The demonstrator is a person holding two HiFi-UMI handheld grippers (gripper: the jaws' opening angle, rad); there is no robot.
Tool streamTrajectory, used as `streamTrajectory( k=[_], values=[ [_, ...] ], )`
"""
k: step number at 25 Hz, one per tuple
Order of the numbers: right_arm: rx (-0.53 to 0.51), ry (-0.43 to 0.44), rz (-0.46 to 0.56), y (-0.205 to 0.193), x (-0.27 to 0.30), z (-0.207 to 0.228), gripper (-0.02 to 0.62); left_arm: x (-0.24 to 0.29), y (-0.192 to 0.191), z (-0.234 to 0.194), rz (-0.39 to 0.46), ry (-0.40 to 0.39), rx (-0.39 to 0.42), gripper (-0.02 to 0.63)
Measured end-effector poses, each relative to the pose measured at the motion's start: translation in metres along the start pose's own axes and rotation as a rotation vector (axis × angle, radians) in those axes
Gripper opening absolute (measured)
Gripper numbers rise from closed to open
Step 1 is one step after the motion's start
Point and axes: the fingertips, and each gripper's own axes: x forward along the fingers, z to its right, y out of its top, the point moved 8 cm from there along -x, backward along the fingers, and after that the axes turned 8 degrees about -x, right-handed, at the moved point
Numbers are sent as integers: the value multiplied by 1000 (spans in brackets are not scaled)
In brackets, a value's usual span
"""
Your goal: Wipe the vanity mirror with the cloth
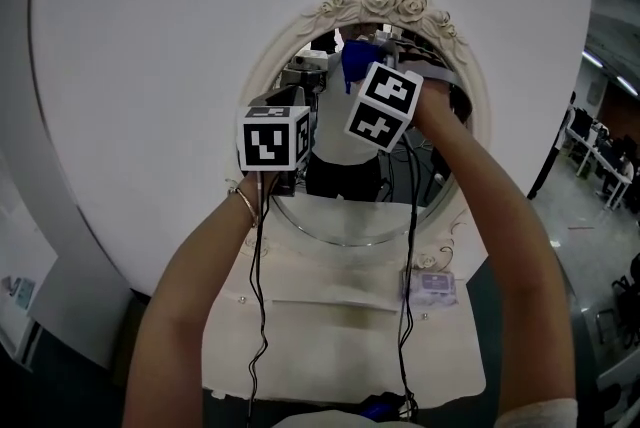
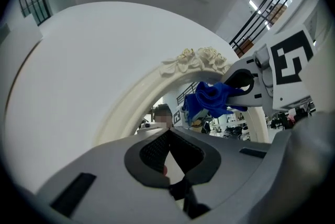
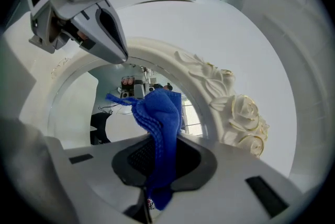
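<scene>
Forearms point(image 1: 190, 306) fill the bottom of the head view, both reaching up over the white worktop point(image 1: 330, 316) toward the mirror point(image 1: 345, 211); so it all comes down to where the cloth sits against that glass. Right claw point(image 3: 157, 140) is clamped tight on the blue cloth point(image 3: 159, 113); a bunched strip is caught between the pads, with a short tail hanging out the back and a bigger wad sticking out the front. The long axis of that wad runs pretty much along the claw's own line, straight at the glass; the tip flops off to the left in the right gripper view. It's up high, just under the carved roses point(image 3: 241, 115) at the crown of the frame point(image 1: 300, 26); honestly can't tell if the fabric is touching the glass or hanging just off it. The mirror is an upright oval, taller than wide, so nearly all the glass lies below and to either side of the cloth; my guess is the wipe has to travel down and across from here. Left claw point(image 2: 168, 131) has its pads pressed together with nothing in them; it sits just beside the right one, a bit lower and toward the left side of the frame, so the right is clearly the one nearer the job.
</scene>
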Motion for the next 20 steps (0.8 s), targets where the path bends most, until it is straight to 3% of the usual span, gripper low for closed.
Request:
streamTrajectory(
  k=[8, 20],
  values=[
    [-13, 110, 22, 8, 3, -93, 63, -5, -95, 7, -154, -17, 29, 6],
    [84, 403, 87, 18, 7, -268, 63, -26, -226, 0, -296, 25, -90, 5]
  ],
)
